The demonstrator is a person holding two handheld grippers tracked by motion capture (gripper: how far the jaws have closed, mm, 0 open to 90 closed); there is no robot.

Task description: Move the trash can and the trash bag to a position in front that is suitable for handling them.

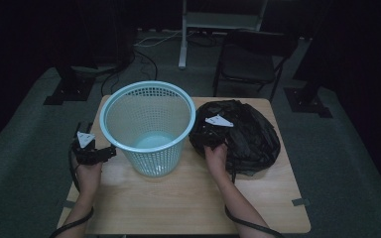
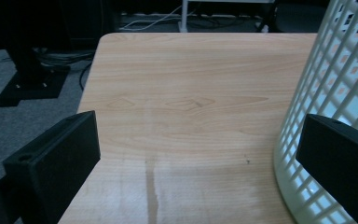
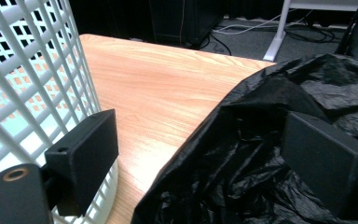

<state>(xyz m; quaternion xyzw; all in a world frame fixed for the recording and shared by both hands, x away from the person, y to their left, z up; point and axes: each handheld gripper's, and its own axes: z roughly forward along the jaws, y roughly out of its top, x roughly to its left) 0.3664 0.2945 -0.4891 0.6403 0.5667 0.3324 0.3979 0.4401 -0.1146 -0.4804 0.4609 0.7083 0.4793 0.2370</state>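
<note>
Bag [image 1: 248, 136] first: black plastic, crumpled in a heap on the right half of the desk [image 1: 178, 198], and the right gripper [image 1: 217, 130] is right on top of its near-left edge. In the right gripper view the fingers [image 3: 86, 158] stand wide apart, the far one hanging over the folds of the bag [image 3: 261, 154], the near one just beside the mesh wall of the basket [image 3: 32, 84]. Nothing pinched between them as yet. Over to the left gripper [image 1: 92, 151]: spread wide too, empty, one finger [image 2: 58, 163] over bare wood, the other close against the basket's [image 2: 331, 93] lattice side. Moving outward, the basket [image 1: 149, 126] stands upright mid-desk, pale blue, and its inside looks bare, no liner in it. By my reading this is the very start of lining it: bag not gripped, not opened out, not over the rim. Left to do: seize the plastic, find its mouth, spread it, and drop it into the basket.
</note>
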